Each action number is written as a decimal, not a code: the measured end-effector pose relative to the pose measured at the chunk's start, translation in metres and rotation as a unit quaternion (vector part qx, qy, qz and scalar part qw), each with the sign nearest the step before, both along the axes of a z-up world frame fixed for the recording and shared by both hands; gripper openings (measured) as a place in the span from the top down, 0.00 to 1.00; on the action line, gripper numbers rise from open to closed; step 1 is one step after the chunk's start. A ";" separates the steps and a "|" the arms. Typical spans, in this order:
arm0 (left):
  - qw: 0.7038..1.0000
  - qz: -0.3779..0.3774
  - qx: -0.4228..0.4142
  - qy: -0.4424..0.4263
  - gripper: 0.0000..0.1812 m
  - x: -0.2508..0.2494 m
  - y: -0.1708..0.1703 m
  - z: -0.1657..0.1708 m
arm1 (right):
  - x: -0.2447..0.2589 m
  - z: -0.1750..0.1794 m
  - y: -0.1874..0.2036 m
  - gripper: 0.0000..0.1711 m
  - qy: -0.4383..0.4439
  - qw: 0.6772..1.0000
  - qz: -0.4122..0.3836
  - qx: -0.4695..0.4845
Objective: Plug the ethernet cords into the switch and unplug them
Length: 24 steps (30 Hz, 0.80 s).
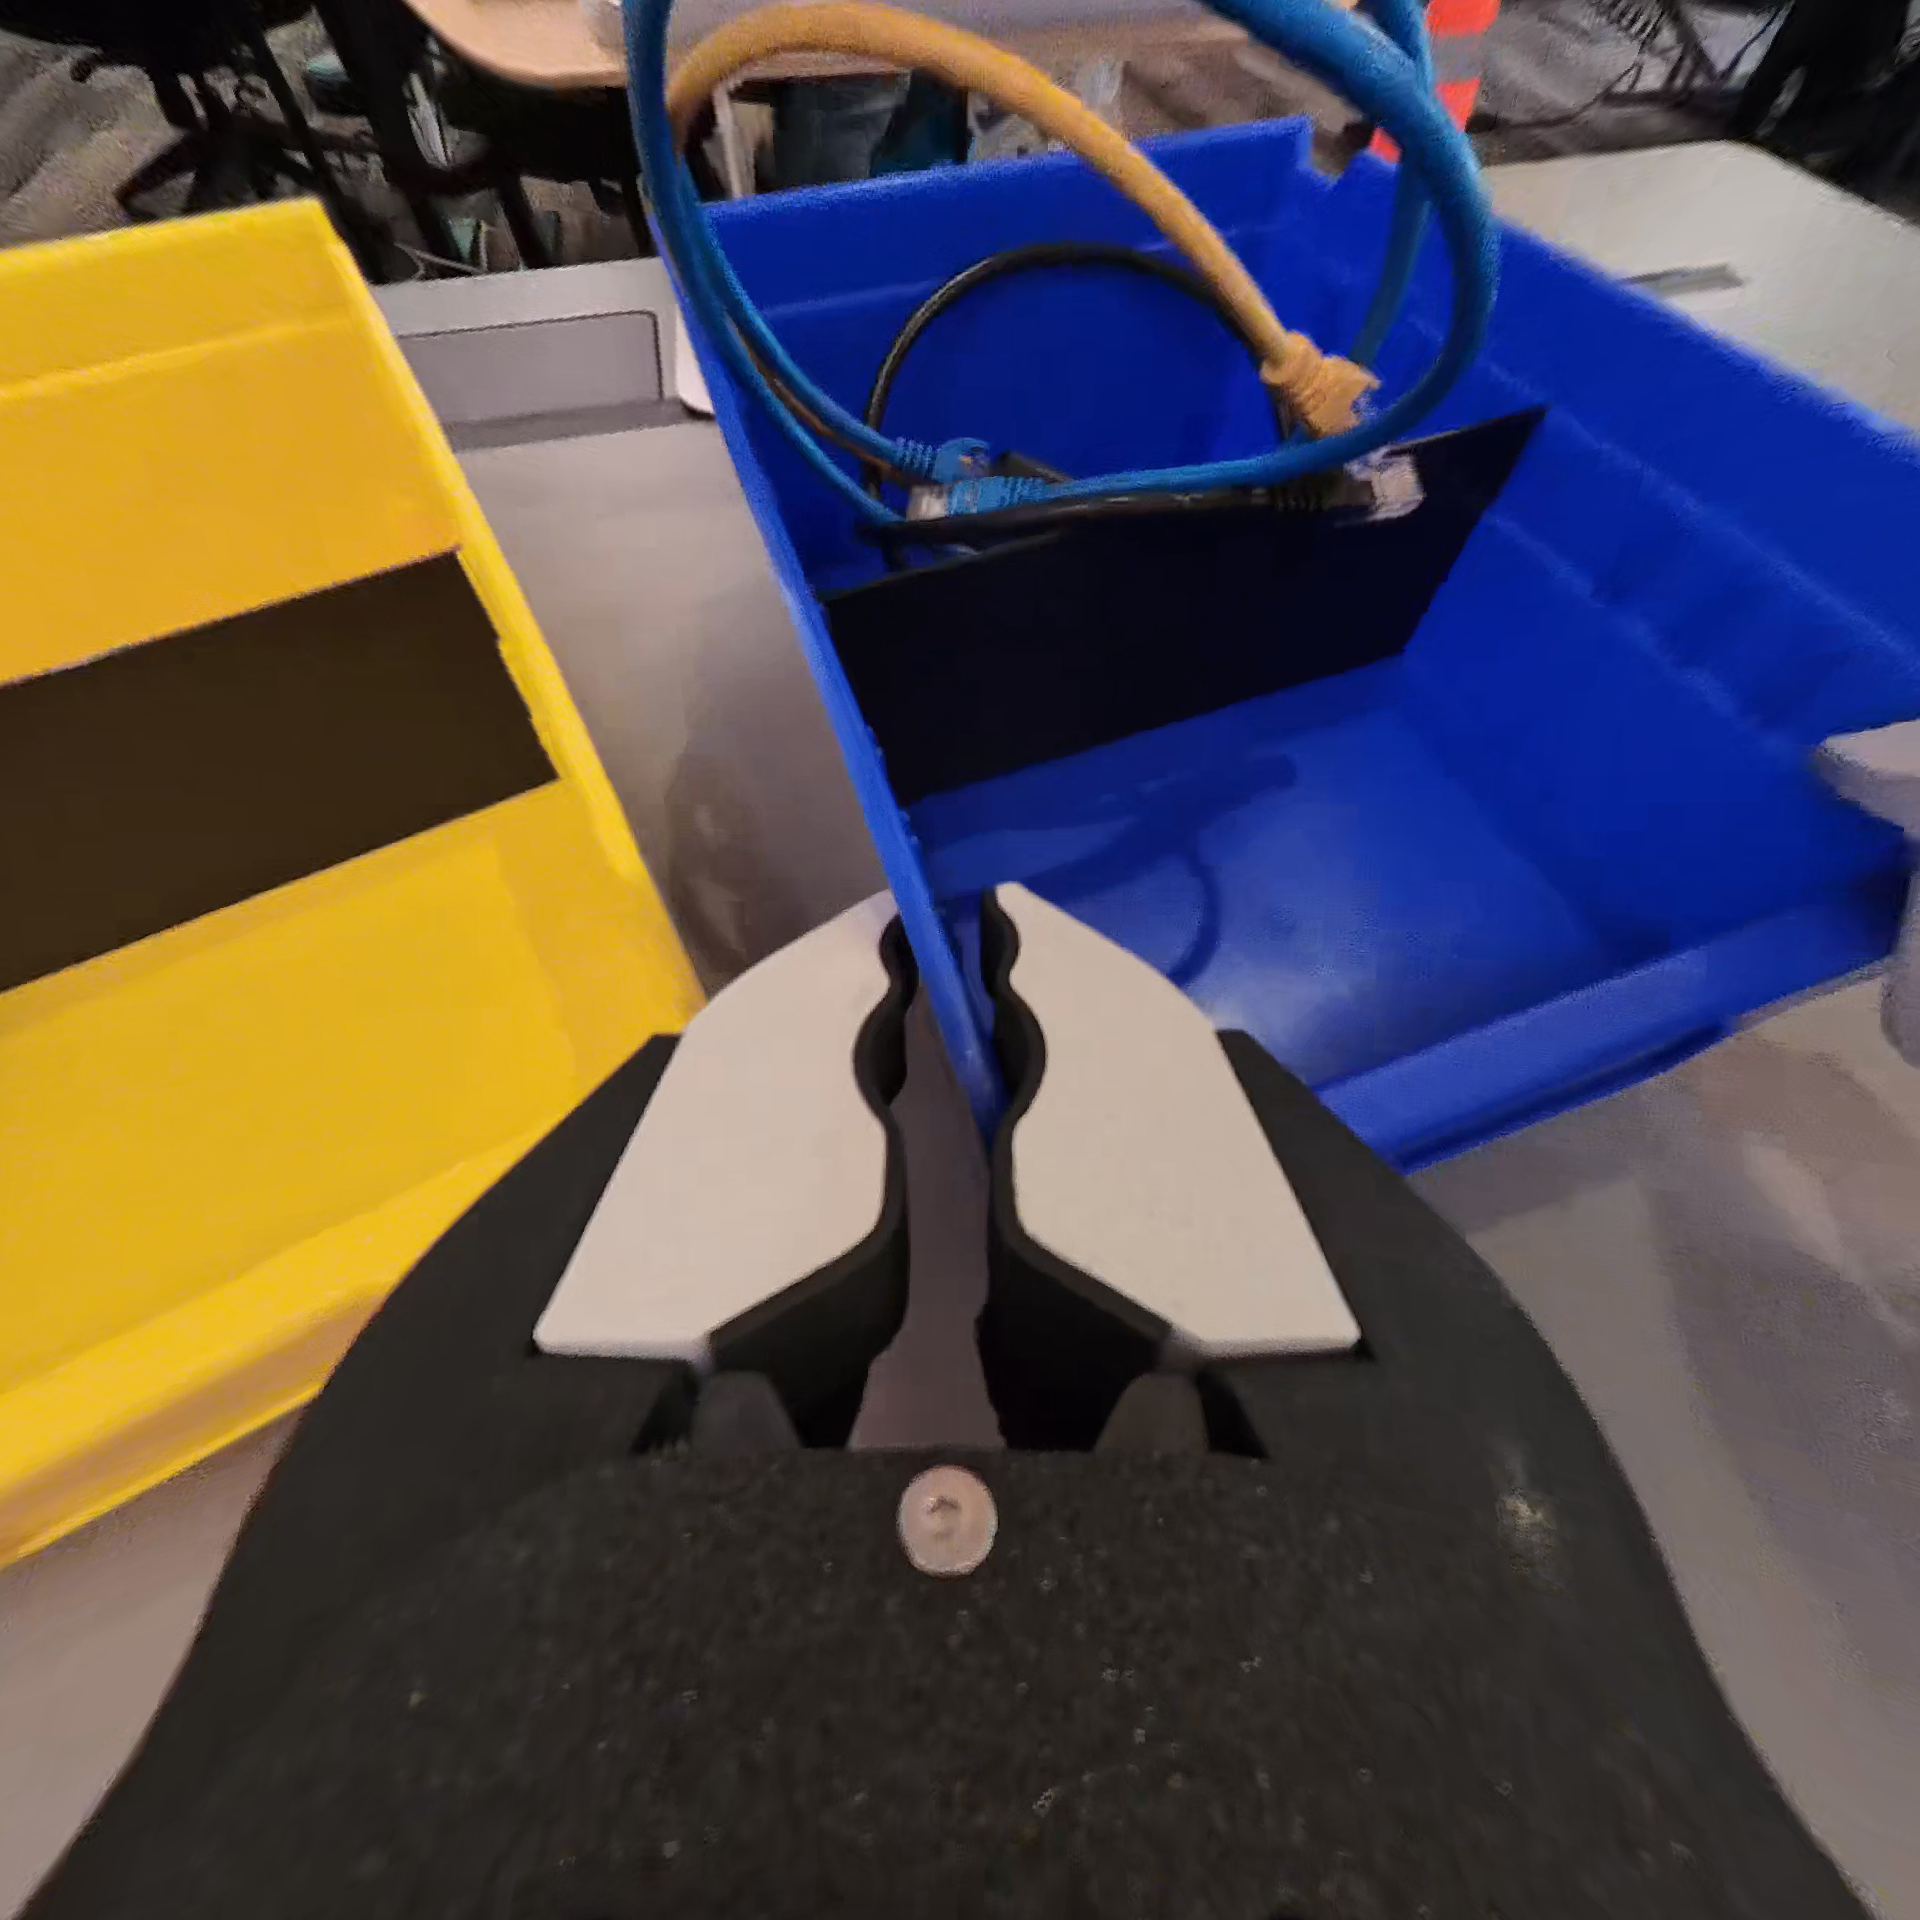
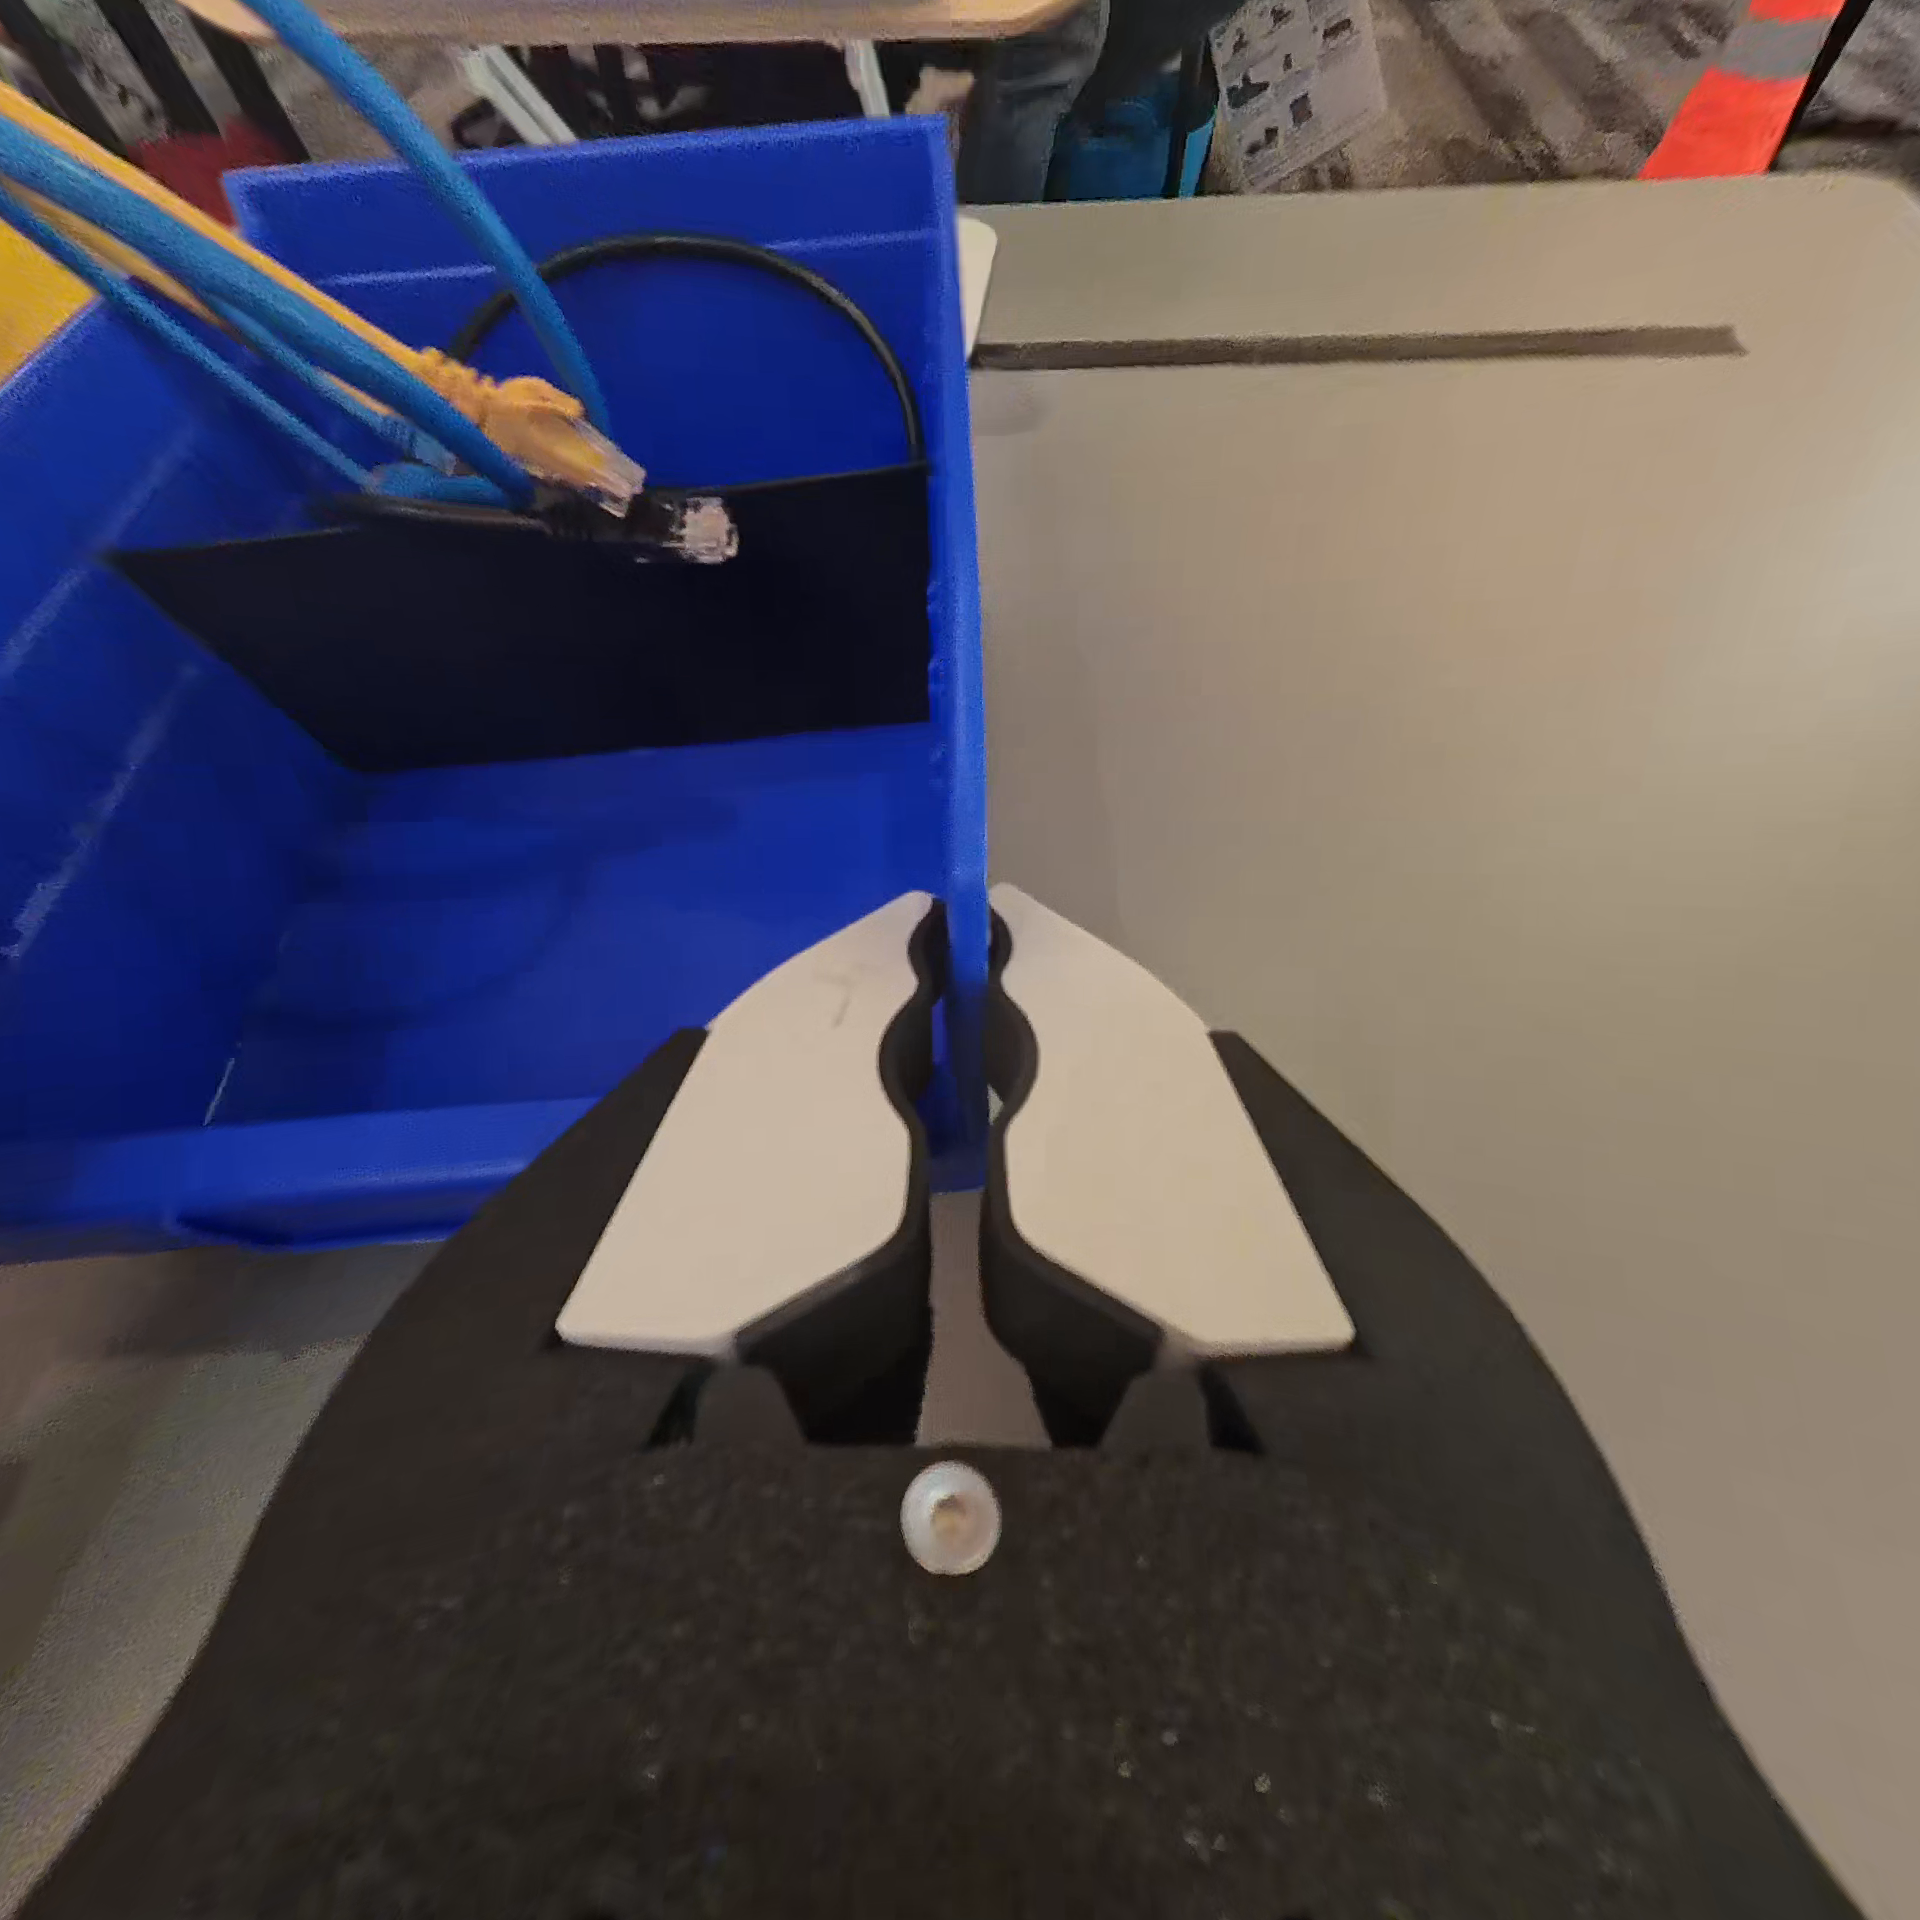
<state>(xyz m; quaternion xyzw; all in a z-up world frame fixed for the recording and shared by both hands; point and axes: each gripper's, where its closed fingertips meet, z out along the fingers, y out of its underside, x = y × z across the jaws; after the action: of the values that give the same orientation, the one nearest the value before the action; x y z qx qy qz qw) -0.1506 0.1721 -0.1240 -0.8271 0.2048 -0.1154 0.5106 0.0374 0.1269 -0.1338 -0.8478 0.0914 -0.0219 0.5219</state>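
On blue bin (image 1: 1621,665) walls, both grippers

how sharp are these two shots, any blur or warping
Left wrist view: the blue plastic bin and yellow plastic bin are smeared, the black foam gripper base crisp; wide-angle bending curves bin edges. Right wrist view: orange ethernet cord plugs soft, grey table evenly lit, no glare.

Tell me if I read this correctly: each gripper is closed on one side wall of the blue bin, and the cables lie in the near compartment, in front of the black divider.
Not quite. The cables lie in the far compartment, behind the black divider; the left wrist view shows this. The rest is right: the left gripper and right gripper each clamp a side wall of the blue bin.
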 end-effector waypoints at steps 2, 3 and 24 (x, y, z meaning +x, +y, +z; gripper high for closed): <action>1.000 -0.005 -0.008 0.005 0.91 -0.003 -0.003 -0.001 | -0.005 -0.003 0.001 0.98 0.026 0.999 0.018 0.020; 1.000 -0.025 -0.014 0.009 0.84 -0.001 -0.008 -0.001 | -0.007 -0.004 0.000 0.98 0.022 0.999 0.031 0.022; 0.979 0.193 0.008 -0.065 0.87 -0.250 -0.003 0.015 | -0.135 -0.013 -0.100 0.85 -0.008 0.954 0.298 -0.012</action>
<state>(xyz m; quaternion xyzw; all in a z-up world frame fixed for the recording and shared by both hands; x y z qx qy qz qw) -0.4004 0.1694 -0.1090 -0.8374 0.0092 -0.0665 0.5424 -0.0974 0.0269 -0.1467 -0.8427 -0.1702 0.1267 0.4948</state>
